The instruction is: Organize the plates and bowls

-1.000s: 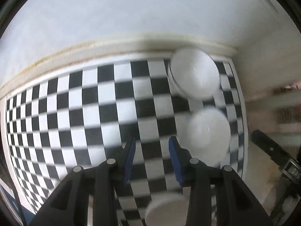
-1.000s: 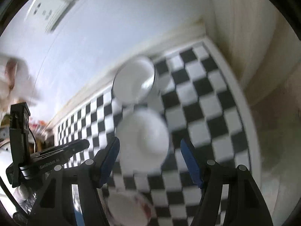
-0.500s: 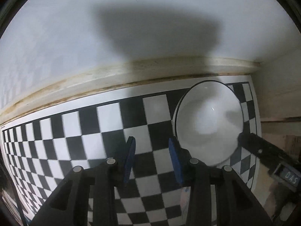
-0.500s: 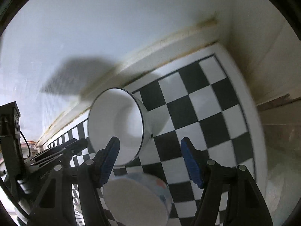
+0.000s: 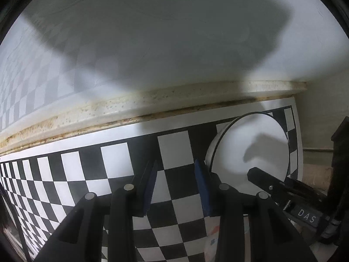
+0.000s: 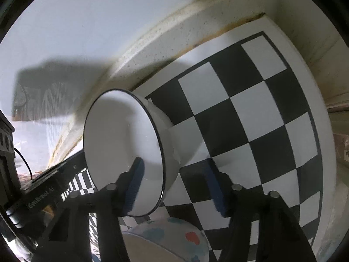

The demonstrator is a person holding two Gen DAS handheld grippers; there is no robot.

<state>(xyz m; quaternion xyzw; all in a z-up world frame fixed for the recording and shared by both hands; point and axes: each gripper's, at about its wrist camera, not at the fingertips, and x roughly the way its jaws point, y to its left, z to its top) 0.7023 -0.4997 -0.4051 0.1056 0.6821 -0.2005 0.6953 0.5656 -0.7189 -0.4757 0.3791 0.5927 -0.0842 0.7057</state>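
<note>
- Bowl (image 6: 122,152), white with a dark rim, sits on the checkered bench (image 6: 250,109) near the back ledge (image 6: 174,32); its near wall is between the fingers of my right tool (image 6: 174,187).
- My right tool's jaws have just been closing: one blue pad (image 6: 135,174) is inside the bowl, the other outside the wall. I can't see either pad pressing yet, so I call it still spread around the rim.
- My left tool (image 5: 174,187) is narrowly parted over bare checks, pinching nothing, with the bowl just beside its right finger.
- A patterned bowl (image 6: 170,238) lies below my right tool, close to the camera.
- I judge this as the grasp step on the white bowl.
- Next I need to finish the pinch squarely on the wall, then lift straight without tipping it or clipping the patterned bowl.
</note>
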